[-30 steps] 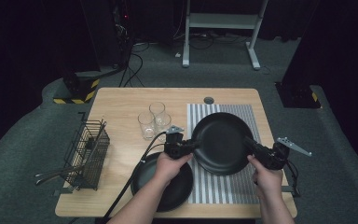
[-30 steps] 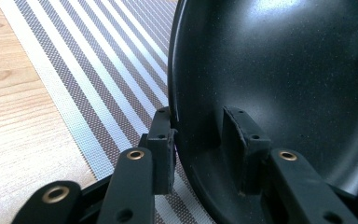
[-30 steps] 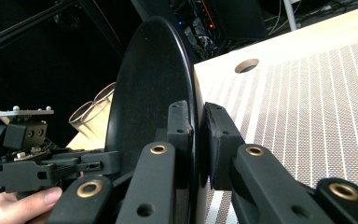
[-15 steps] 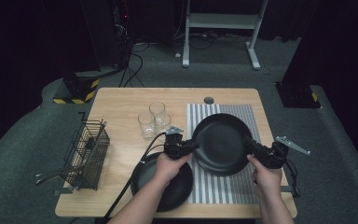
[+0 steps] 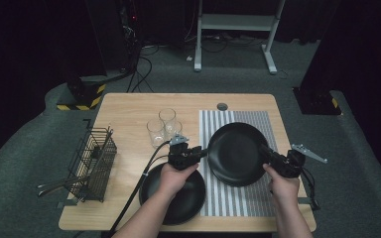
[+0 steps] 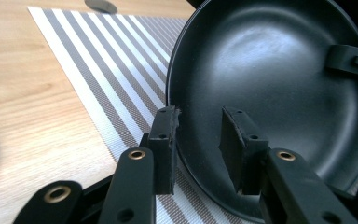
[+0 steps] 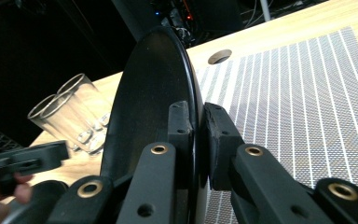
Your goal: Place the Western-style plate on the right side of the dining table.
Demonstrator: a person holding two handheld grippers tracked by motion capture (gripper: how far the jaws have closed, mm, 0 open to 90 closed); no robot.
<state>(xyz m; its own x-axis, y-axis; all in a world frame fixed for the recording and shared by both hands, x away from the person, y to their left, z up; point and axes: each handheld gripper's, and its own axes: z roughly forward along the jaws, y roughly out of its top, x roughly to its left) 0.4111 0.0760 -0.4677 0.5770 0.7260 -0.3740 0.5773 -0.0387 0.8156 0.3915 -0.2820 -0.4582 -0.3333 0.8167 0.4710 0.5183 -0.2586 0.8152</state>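
A black plate (image 5: 235,153) is held tilted above the striped mat (image 5: 233,198), one gripper on each side. My right gripper (image 5: 265,151) is shut on its right rim; in the right gripper view the pads (image 7: 219,135) pinch the plate's edge (image 7: 154,93). My left gripper (image 5: 203,151) straddles the left rim. In the left gripper view the plate (image 6: 270,70) has its rim between the left gripper's (image 6: 198,126) jaws. One pad lies against the outside, and the inner pad (image 6: 235,144) stands off the surface, so that gripper is open.
A second black plate (image 5: 178,196) lies on the wooden table (image 5: 124,109) under the left hand. Three clear glasses (image 5: 163,126) stand behind the left gripper. A wire basket (image 5: 94,161) with utensils sits at the table's left edge. A round cable hole (image 5: 222,106) is at the back.
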